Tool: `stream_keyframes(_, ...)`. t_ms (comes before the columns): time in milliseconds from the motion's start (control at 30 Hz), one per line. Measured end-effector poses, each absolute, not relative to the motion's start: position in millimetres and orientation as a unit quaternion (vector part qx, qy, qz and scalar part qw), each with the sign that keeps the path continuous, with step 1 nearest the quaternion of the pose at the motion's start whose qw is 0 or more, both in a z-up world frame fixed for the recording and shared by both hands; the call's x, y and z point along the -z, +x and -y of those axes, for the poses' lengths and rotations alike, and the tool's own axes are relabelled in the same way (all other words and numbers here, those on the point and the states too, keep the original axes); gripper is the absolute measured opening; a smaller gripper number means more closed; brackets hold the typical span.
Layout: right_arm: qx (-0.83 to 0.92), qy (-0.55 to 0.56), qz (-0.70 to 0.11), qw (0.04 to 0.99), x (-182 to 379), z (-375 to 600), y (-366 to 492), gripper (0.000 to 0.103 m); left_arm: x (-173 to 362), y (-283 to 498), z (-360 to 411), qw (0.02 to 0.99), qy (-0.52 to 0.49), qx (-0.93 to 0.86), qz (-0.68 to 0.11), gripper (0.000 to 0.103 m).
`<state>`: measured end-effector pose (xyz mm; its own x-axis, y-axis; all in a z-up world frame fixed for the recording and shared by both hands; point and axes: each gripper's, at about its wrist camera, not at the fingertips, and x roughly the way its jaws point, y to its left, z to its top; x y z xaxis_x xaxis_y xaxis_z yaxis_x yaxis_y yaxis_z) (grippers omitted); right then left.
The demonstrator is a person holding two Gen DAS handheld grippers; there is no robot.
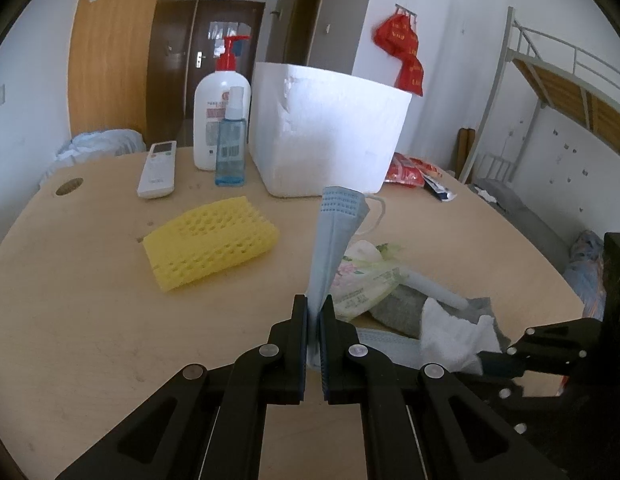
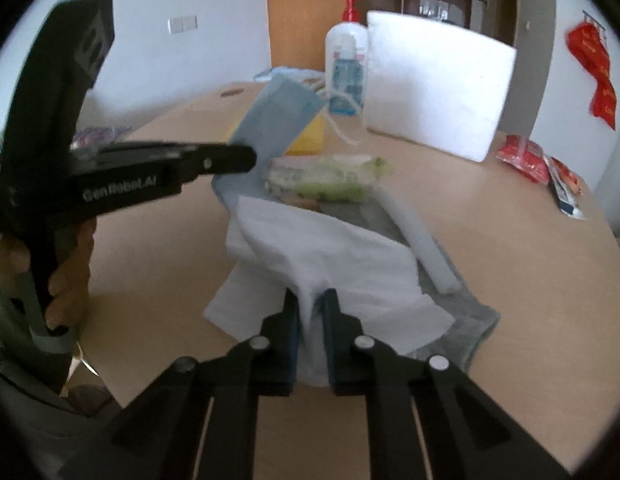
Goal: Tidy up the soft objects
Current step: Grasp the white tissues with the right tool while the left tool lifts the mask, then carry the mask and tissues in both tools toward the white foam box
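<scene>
left gripper (image 1: pixel 313 306): my jaws are pinched tight on the blue face mask (image 1: pixel 335 240); it stands up from my fingers, ear loop dangling on the side toward the foam box (image 1: pixel 329 136)
right gripper (image 2: pixel 311 304): clamped on a fold of the white tissue (image 2: pixel 321 256); the rest drapes over the grey cloth (image 2: pixel 465 320), well short of the foam box
pile: wipes packet (image 1: pixel 363 280) and a white tube (image 1: pixel 433 286) lie on the grey cloth, near side of the foam box; yellow sponge (image 1: pixel 210 242) in front of the box, to its left
step, as i read it: carry both pieces to the foam box
how to do it well: lift the tissue straight up so it peels off without dragging the tube; keep the mask high so the loop clears the box rim; let go only once over the opening
risk: thin tissue may tear or slip
</scene>
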<state>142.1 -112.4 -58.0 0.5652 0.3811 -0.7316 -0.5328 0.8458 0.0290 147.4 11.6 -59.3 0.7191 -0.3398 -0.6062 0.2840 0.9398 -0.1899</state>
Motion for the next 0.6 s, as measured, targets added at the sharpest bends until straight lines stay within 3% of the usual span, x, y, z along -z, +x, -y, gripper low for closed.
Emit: stream_keyframes(600,-0.253,-0.009,-0.305,0.918,11,150,119,0.014,8,110,-25,0.955,-0.024,0.135,-0.263,0.005)
